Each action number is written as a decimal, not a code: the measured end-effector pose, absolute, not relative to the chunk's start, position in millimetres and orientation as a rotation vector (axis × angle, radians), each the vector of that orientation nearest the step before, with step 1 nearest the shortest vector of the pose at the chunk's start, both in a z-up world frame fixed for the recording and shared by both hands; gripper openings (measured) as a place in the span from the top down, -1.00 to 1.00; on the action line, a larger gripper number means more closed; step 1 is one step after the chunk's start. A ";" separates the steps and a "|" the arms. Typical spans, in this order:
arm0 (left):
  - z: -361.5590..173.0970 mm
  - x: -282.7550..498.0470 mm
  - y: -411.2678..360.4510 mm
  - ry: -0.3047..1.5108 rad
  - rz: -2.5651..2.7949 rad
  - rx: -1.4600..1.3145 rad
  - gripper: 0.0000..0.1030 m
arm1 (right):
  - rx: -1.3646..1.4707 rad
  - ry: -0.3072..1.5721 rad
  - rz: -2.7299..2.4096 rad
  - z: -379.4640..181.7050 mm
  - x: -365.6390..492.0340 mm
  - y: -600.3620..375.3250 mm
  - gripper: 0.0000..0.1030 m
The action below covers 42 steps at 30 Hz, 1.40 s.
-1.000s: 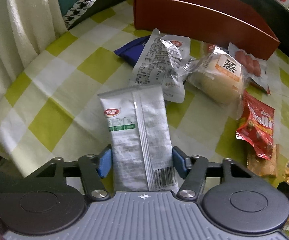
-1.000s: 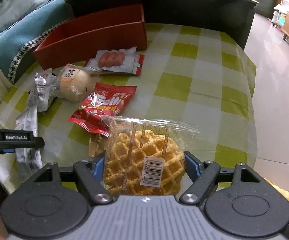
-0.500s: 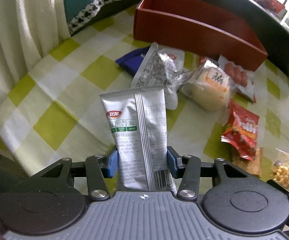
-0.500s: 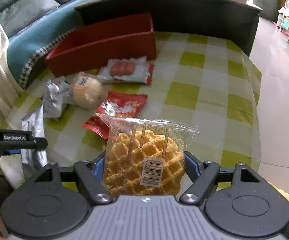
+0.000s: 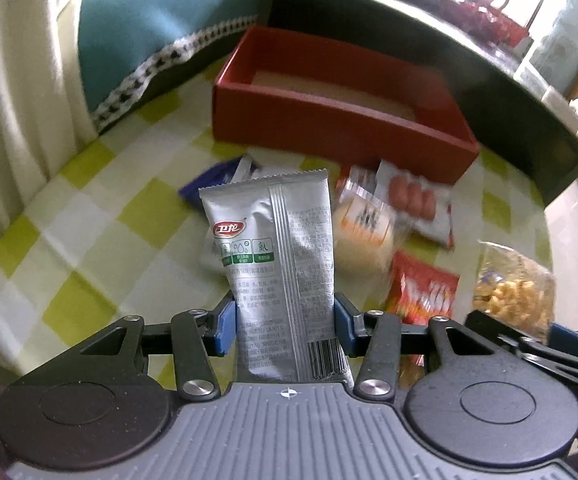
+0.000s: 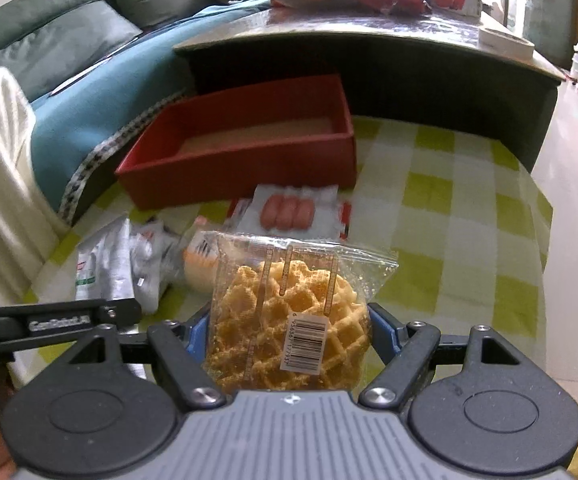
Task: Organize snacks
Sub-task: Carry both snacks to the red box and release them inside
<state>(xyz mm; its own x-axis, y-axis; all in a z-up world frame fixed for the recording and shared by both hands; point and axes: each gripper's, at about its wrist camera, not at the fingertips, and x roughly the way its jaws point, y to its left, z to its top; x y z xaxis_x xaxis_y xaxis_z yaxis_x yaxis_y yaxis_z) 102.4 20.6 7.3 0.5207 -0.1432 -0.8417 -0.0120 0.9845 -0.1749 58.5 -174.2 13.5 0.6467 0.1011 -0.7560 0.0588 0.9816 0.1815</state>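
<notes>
My left gripper point(image 5: 284, 332) is shut on a silver snack packet point(image 5: 277, 256) and holds it upright above the table. My right gripper point(image 6: 289, 338) is shut on a clear waffle packet point(image 6: 289, 316), also lifted; it shows in the left wrist view point(image 5: 513, 284). An open red box point(image 5: 341, 120) stands at the far side; it also shows in the right wrist view point(image 6: 249, 144). On the cloth before it lie a sausage pack point(image 6: 289, 212), a wrapped bun point(image 5: 363, 236), a red snack bag point(image 5: 425, 292), a blue packet point(image 5: 209, 180) and crumpled silver packets point(image 6: 129, 260).
The table has a yellow-green checked cloth point(image 6: 449, 220). A dark higher table point(image 6: 369, 52) stands just behind the red box. A teal sofa point(image 6: 89, 92) and a cream blanket point(image 5: 17, 80) lie to the left. The floor point(image 6: 577, 160) drops off at the right.
Both grippers have risen and moved toward the red box with their packets; the box's inside now shows. The loose snacks on the cloth stay where they were.
</notes>
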 end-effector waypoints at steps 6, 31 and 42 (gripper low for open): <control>24.3 139.5 13.6 0.974 -0.108 -0.209 -0.10 | 0.228 0.825 0.031 34.2 101.3 -179.5 -0.51; 41.1 280.9 -2.8 0.882 -0.055 -0.270 -0.11 | 0.247 0.739 0.063 46.2 252.6 -192.1 -0.51; 21.6 315.1 -1.6 0.904 -0.012 -0.265 -0.10 | 0.206 0.784 0.077 18.4 290.1 -185.0 -0.51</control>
